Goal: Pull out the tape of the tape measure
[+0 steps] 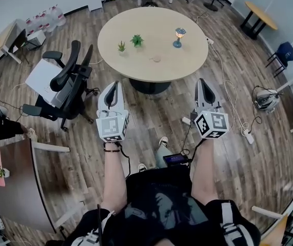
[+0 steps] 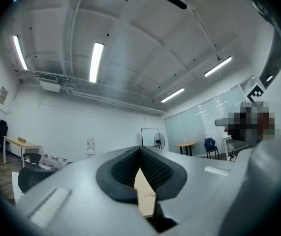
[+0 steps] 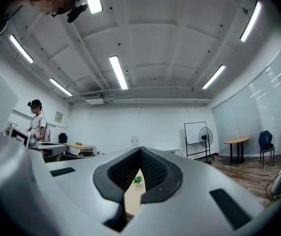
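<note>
A round light-wood table [image 1: 151, 42] stands ahead of me in the head view. On it are two small green plants [image 1: 136, 40], a small blue lamp [image 1: 179, 37] and a small flat roundish object [image 1: 156, 59] too small to identify; no tape measure is clearly recognisable. My left gripper [image 1: 111, 86] and right gripper [image 1: 203, 82] are held side by side above the floor, short of the table's near edge. Both are shut with nothing between the jaws. The left gripper [image 2: 140, 151] points at the table top [image 2: 143, 193]. Past the right gripper [image 3: 140, 151] a plant [image 3: 138, 180] shows.
A black office chair [image 1: 66, 81] stands left of the table beside a white desk [image 1: 43, 76]. Cables and a power strip [image 1: 248, 135] lie on the wood floor at right. Farther right is a small yellow table [image 1: 261, 14]. A person [image 3: 37, 122] stands at the left.
</note>
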Tool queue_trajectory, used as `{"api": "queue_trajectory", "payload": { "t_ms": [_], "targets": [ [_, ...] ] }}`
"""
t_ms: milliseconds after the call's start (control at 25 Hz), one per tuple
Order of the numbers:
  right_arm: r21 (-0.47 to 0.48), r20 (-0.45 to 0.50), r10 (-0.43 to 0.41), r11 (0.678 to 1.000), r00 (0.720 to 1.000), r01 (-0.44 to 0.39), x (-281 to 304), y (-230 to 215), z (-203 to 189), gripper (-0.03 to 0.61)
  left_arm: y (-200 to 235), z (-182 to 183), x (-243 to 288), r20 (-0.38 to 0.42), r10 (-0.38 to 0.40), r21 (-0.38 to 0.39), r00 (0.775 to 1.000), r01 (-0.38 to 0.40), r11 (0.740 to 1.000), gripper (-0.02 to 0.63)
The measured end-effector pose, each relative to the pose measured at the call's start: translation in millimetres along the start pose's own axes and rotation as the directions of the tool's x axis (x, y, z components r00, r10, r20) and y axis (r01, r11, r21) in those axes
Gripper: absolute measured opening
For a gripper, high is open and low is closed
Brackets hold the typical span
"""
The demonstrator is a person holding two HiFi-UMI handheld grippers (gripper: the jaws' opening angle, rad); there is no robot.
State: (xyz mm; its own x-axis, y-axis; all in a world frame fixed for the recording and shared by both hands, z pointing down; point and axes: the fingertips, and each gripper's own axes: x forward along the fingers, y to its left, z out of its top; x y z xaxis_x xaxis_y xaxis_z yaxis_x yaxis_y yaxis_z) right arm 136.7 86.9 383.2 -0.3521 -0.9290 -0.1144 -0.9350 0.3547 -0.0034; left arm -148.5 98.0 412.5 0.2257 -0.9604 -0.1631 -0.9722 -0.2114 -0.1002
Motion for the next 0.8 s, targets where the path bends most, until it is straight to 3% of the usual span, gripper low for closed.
{"api": "queue_trajectory", "payload": {
  "t_ms": [160, 400, 600, 800],
  "targets": [
    [-0.018, -0.011, 0.003, 1.0, 1.0, -0.003, 49.5, -16.0, -19.2, 0.003, 15.5, -15.9, 48.7, -0.008, 0.009, 0.017, 1.0, -0.009, 1.0, 0.002],
    [0.039, -0.023, -0.017, 0.999, 1.0, 0.018, 151.8, -75.0, -47.4, 0.003, 30.2, -36.2, 151.8, -0.023, 0.032, 0.055, 0.999, -0.03, 0.998, 0.002],
    [0.097, -0.009, 0.024, 0.995, 1.0, -0.023, 230.1, -116.7, -47.5, 0.004, 37.8, -28.2, 230.0, -0.01, 0.056, 0.082, 0.998, -0.055, 0.995, 0.002],
    [0.08, -0.024, 0.093, 0.993, 0.995, -0.091, 285.0, -121.4, -51.3, 0.004, 48.3, -22.7, 276.6, 0.003, 0.078, 0.093, 0.997, -0.078, 0.993, 0.002]
  ]
}}
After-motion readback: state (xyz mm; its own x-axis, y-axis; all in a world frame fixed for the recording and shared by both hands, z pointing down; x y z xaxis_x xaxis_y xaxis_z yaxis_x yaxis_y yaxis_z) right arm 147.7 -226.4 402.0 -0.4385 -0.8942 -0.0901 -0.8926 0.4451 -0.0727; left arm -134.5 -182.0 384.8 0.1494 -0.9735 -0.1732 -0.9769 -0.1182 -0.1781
